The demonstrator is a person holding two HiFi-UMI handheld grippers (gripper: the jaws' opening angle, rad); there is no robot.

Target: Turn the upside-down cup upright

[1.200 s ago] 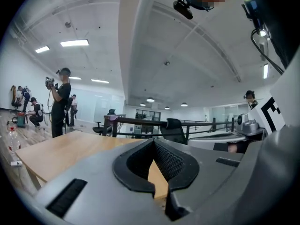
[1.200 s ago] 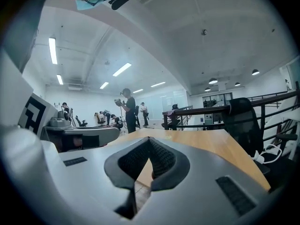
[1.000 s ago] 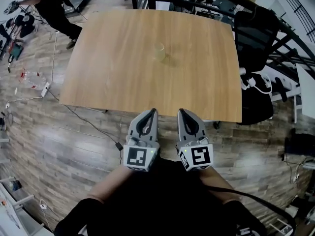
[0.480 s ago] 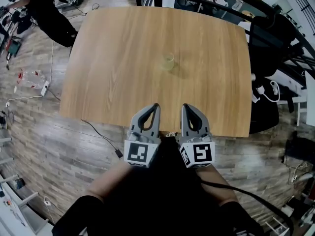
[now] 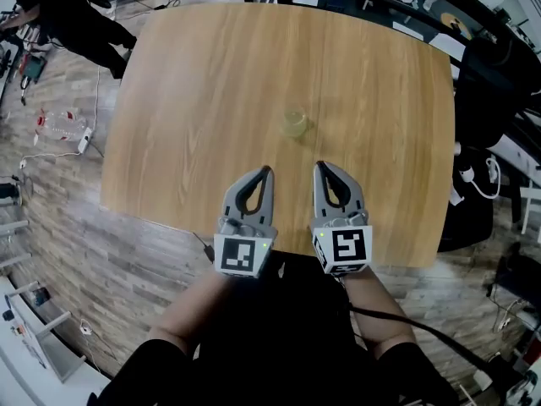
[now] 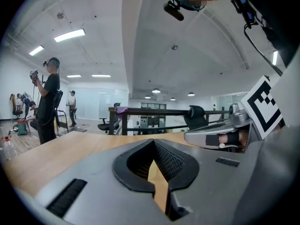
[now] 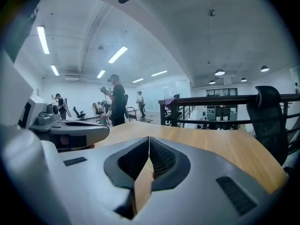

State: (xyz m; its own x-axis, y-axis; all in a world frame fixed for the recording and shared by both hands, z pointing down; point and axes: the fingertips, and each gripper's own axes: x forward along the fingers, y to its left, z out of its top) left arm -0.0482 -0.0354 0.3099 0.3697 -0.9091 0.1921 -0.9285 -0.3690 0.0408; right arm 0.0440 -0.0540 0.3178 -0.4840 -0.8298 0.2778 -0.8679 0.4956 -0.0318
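A small clear cup stands alone near the middle of the wooden table; it is too small and pale to tell which way up it sits. My left gripper and right gripper hover side by side over the table's near edge, their tips short of the cup and pointing toward it. Both are shut with nothing between the jaws. In the left gripper view the left gripper hides the cup, and in the right gripper view the right gripper does the same.
A black office chair stands at the table's right side, with cables on the floor beside it. A person in black stands off the table's far left corner. A dark railing runs behind the table's far edge.
Both grippers have advanced from over the floor to over the table's near edge, closer to the cup. The table and cup sit lower in the head view. Jaws stayed shut.
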